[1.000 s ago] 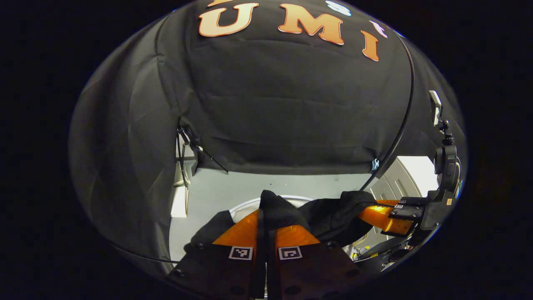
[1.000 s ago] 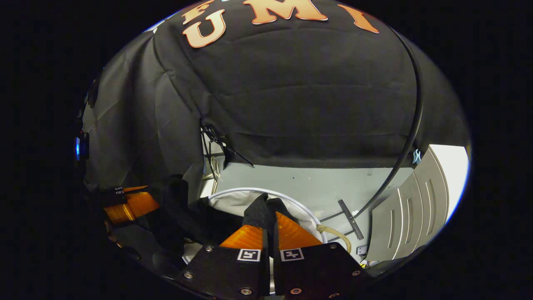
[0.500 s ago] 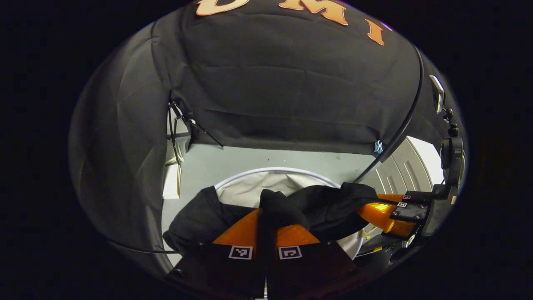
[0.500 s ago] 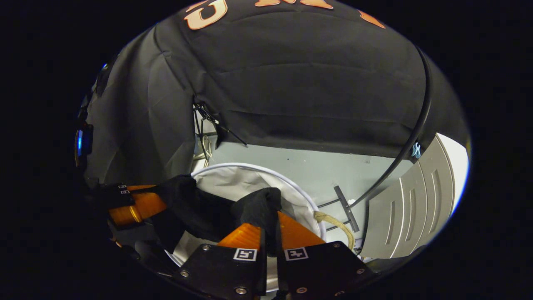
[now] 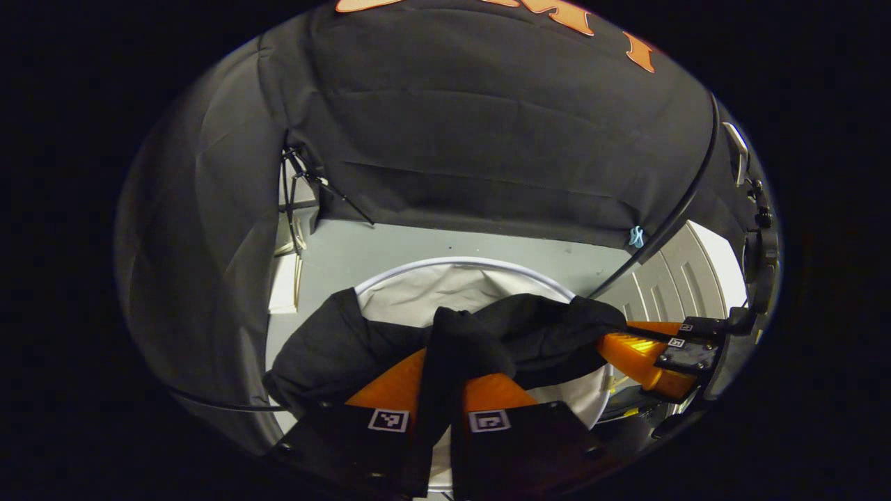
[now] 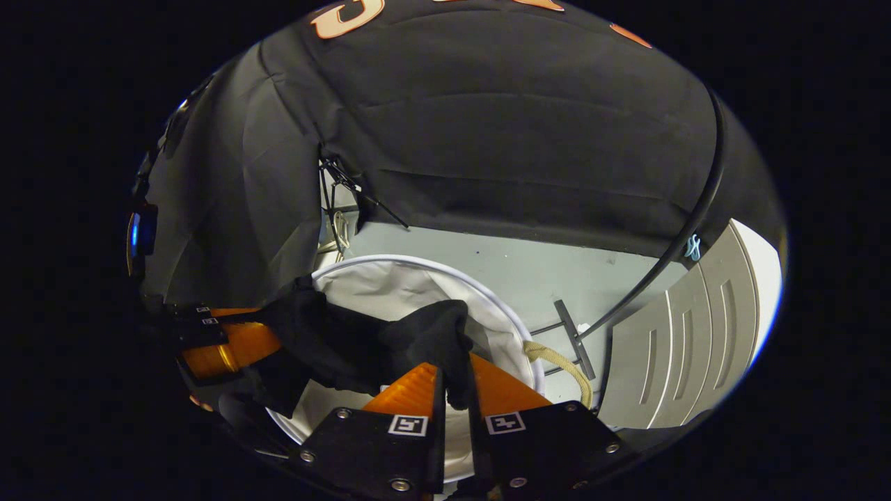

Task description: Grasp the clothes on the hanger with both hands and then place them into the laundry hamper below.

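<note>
— Where was the black garment (image 5: 529,334)?

— Hung slack over the open mouth of the white laundry hamper (image 5: 418,296), stretched between both tools. Seen in the right gripper view (image 6: 362,344) sagging across the hamper's (image 6: 390,285) near side.

— And the tongs?

— Left gripper (image 5: 437,376) still clenched on a fold of the garment, cloth draped down between its fingers. Right gripper (image 6: 454,379) likewise pinched on a bunched corner. Also seen in the left gripper view at four o'clock (image 5: 630,348), biting the garment's far end; the left one seen from the right gripper view at eight o'clock (image 6: 257,334).

— Room at the edges?

— Hamper rim (image 6: 487,299) round and unobstructed at twelve o'clock, grey floor (image 5: 501,250) bare beyond it. Rope handle (image 6: 557,362) and a dark T-shaped bar (image 6: 571,334) found at four o'clock in the right gripper view alone. A thin cable (image 5: 209,407) caught at eight o'clock in the left gripper view.

— Changed since half a second before?

— Lowered further: more of the hamper's lining exposed, garment spread wider over it.
</note>
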A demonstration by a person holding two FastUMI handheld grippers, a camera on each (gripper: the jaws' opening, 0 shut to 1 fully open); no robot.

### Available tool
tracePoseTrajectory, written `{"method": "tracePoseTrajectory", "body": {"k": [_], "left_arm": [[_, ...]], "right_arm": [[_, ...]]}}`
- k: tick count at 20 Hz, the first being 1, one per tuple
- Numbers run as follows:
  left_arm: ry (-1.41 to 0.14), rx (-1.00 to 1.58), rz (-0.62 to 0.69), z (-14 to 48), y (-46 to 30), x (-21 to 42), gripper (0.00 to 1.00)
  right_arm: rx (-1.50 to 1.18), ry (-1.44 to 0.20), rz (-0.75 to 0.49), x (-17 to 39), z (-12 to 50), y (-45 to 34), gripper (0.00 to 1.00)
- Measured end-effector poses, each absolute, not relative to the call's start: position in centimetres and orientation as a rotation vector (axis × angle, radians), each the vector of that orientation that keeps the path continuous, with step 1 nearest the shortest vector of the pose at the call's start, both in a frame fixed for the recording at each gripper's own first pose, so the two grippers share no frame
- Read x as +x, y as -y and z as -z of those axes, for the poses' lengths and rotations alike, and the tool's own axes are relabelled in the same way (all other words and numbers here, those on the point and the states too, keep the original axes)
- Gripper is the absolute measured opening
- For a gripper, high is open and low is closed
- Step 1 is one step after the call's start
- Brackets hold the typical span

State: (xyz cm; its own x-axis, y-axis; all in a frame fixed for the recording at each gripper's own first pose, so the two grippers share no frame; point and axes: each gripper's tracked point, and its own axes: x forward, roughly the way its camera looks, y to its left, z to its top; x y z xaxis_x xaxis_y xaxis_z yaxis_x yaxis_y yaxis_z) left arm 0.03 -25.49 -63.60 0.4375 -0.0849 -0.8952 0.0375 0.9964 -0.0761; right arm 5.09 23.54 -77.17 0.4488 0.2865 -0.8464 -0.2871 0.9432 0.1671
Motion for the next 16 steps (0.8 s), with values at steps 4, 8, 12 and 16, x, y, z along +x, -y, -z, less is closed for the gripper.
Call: {"method": "tracePoseTrajectory", "body": {"k": [4, 8, 12, 16], "left_arm": [[-1.105, -0.048, 0.058, 63.1, 24.5, -0.2, 0.33], [-1.024, -0.050, 0.029, 60.8, 24.3, 1.3, 0.52], [-0.938, -0.069, 0.026, 56.6, 24.5, 2.3, 0.86], [-0.846, -0.043, 0.012, 51.3, 24.3, 2.8, 0.99]], "right_arm": [[0.057, -1.004, -0.350, 6.3, 74.6, -23.6, 0.34], [0.046, -0.956, -0.323, 7.2, 72.0, -22.0, 0.66], [0.045, -0.893, -0.264, 8.4, 68.6, -19.6, 0.89], [0.063, -0.816, -0.242, 9.5, 63.7, -18.1, 0.94]]}}
